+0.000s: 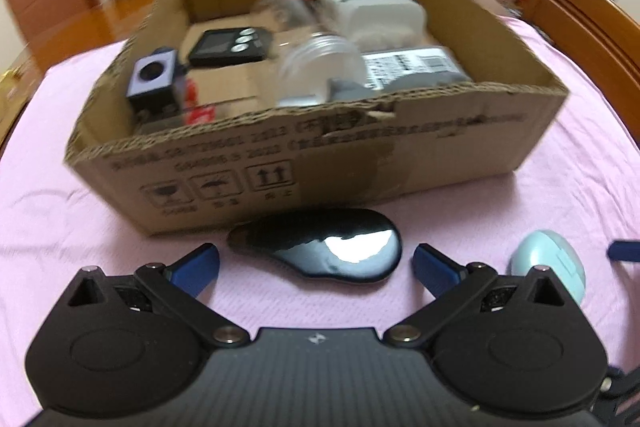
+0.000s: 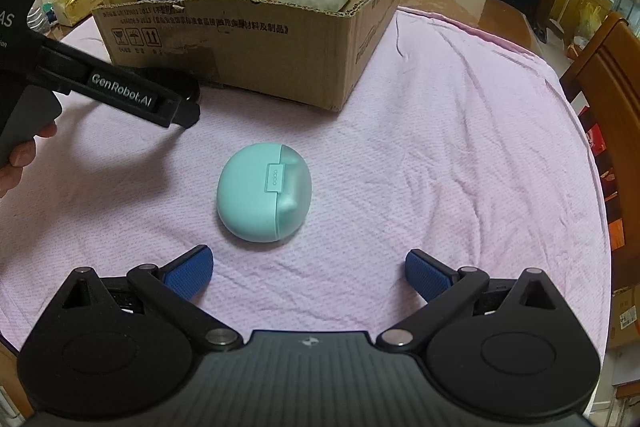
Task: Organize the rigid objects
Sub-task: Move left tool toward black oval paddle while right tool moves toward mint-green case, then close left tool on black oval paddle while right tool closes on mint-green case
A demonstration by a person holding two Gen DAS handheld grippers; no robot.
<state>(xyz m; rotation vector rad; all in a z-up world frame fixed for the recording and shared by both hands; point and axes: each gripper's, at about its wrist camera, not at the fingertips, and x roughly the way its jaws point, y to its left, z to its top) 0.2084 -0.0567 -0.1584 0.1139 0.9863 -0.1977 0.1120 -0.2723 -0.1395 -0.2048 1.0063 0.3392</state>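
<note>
Spreading wide, right gripper [image 2: 308,273] facing mint earbud case [image 2: 264,191] lying just ahead on pink cloth [image 2: 440,147]; likely light, hard, smooth, so pinching across rounded sides, clear of lid seam; left gripper [image 1: 316,265] gaping likewise near glossy black oval object [image 1: 320,251]; sitting farther off, cardboard box [image 2: 280,43] holding jars and containers.

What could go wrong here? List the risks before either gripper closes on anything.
1. The glossy black object is flat and slick-looking, lying close against the cardboard box; the open left gripper may slide off it or nudge the box.
2. The rounded mint earbud case could squirt out from the open right gripper.
3. The box is already crowded with a clear jar and other items, so drops may land badly.
</note>
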